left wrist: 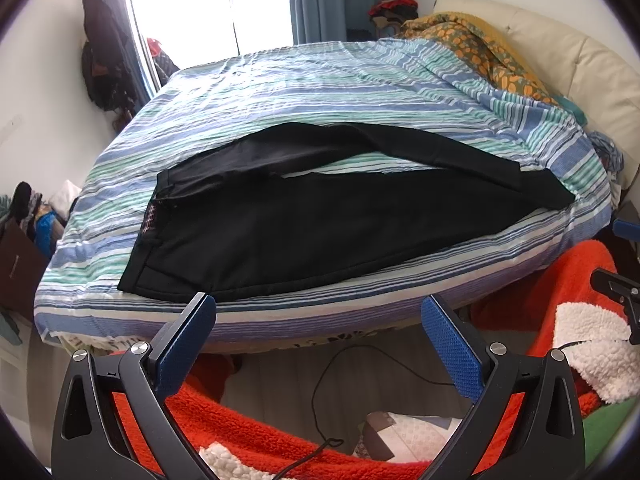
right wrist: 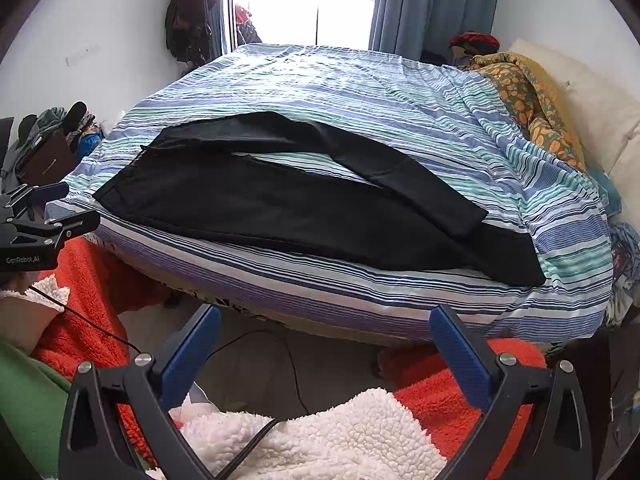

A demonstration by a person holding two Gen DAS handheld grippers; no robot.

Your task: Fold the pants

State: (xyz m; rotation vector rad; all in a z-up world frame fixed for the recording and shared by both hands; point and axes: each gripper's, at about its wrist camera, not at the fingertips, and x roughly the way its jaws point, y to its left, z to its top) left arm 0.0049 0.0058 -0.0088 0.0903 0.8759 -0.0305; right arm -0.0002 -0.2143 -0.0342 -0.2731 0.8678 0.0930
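The bed (left wrist: 360,80) fills most of both views, covered by a striped blue, green and white duvet, with an orange-patterned blanket (left wrist: 480,44) bunched at its right-hand end against a cream headboard (left wrist: 580,64). A bright window with blue curtains (left wrist: 316,0) stands behind the far side.

The black pants (left wrist: 300,224) lie spread on the near part of the bed, close to the near edge. Their long axis runs across the views, roughly along that edge: the waistband (left wrist: 148,224) is at the left, the leg ends at the right. The two legs are parted at the crotch, showing a wedge of striped duvet between them, and come together again toward the cuffs; the far leg slants across so that its end lies over the near leg, clearest in the right wrist view (right wrist: 460,216). The cloth looks fairly flat with mild wrinkles.

As a judgement, the folding has not really begun: the pants are laid out full length and no fold shows. What is left seems to be bringing one leg squarely over the other, then folding the length down.

Both tongs hang short of the bed's near edge, above red and white fleece (right wrist: 320,440) and a thin black cable (left wrist: 320,392). The left tongs (left wrist: 318,312) are spread wide and hold nothing; the right tongs (right wrist: 326,324) are likewise wide apart and empty. Neither touches the pants.
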